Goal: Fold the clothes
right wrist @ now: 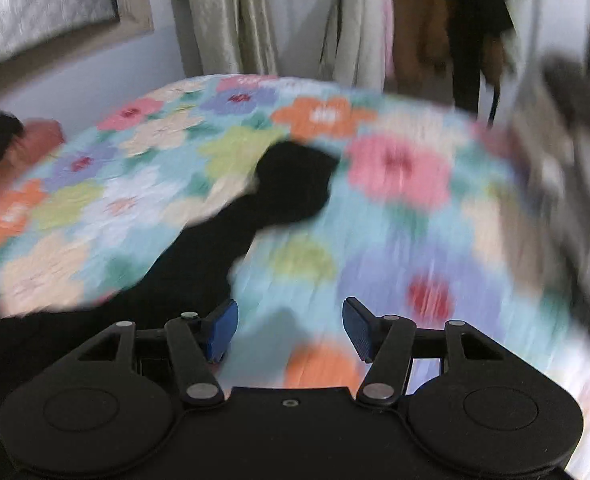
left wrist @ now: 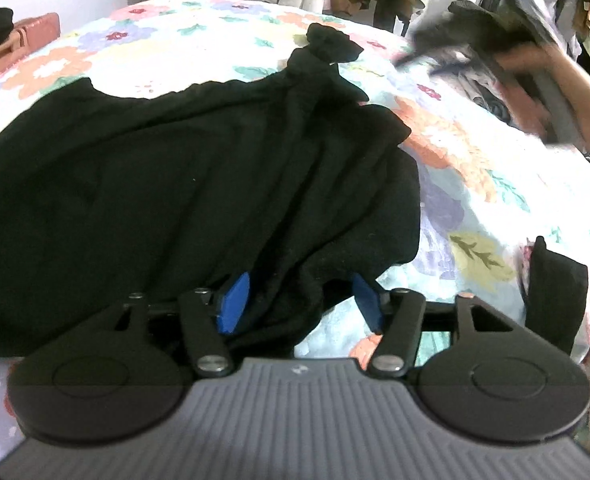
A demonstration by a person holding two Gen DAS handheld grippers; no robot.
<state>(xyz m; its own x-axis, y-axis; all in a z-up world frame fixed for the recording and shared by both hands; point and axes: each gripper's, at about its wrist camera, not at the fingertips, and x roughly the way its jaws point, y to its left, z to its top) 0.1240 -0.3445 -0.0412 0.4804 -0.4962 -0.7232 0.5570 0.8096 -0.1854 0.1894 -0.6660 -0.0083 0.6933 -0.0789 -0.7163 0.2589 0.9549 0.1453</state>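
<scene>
I see a bed under a floral bedspread (left wrist: 475,168) filling the room. Pale curtains (right wrist: 231,16) and hanging coats (right wrist: 435,20) line the far wall (right wrist: 95,80).

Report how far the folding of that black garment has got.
Done: the black garment lies on the floral bedspread, but bunched and creased, with no clean fold visible. In hand: the left gripper is open with fabric bunched between its blue pads, not clamped. The right gripper is open and empty above the bedspread, its view blurred. Left: grip, flatten and make every fold.
</scene>
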